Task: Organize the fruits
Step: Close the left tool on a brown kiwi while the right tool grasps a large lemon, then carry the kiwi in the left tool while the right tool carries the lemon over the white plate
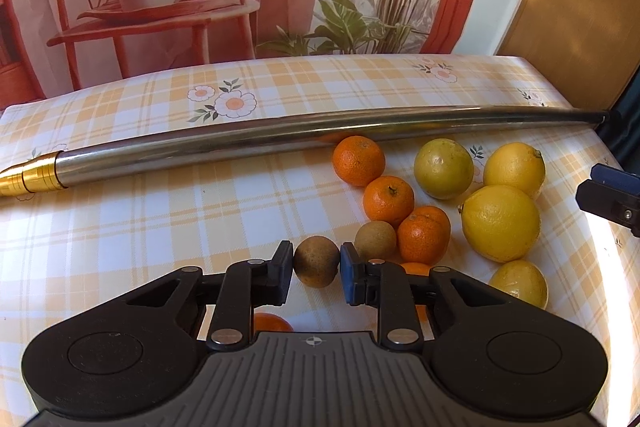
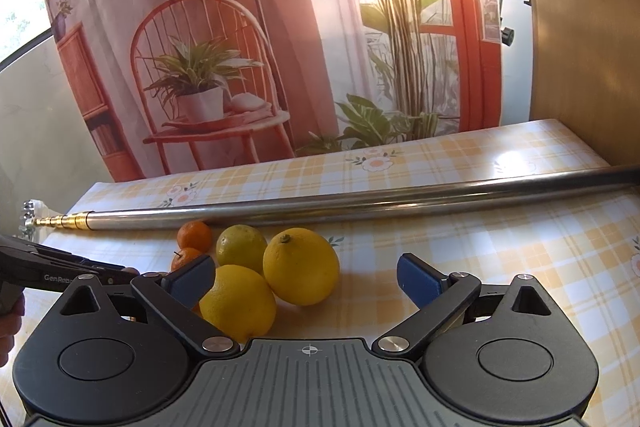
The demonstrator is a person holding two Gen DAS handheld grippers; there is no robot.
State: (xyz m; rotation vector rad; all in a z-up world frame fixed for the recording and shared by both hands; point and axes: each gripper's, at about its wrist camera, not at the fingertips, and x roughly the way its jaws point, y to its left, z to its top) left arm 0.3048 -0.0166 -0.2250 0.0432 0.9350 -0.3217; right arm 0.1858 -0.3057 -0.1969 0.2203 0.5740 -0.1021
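We see the checked table (image 1: 120,227), a long metal rod (image 1: 240,147) across it, then lemons (image 1: 500,223) and oranges (image 1: 388,199) heaped beside it. Our left gripper (image 1: 316,267) pinches a small brown fruit (image 1: 316,261) near the heap; our right gripper (image 2: 304,277) hangs spread over the lemons. Sorting seems underway: next, we'd lift the brown fruit clear.

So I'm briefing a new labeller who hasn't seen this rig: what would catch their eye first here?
Probably the long metal pole lying across the checked tablecloth, with citrus clustered just in front of it: lemons to the right, mandarins beside them. Next, the left gripper shut on a small brown fruit, while the right gripper stands open over the lemons.
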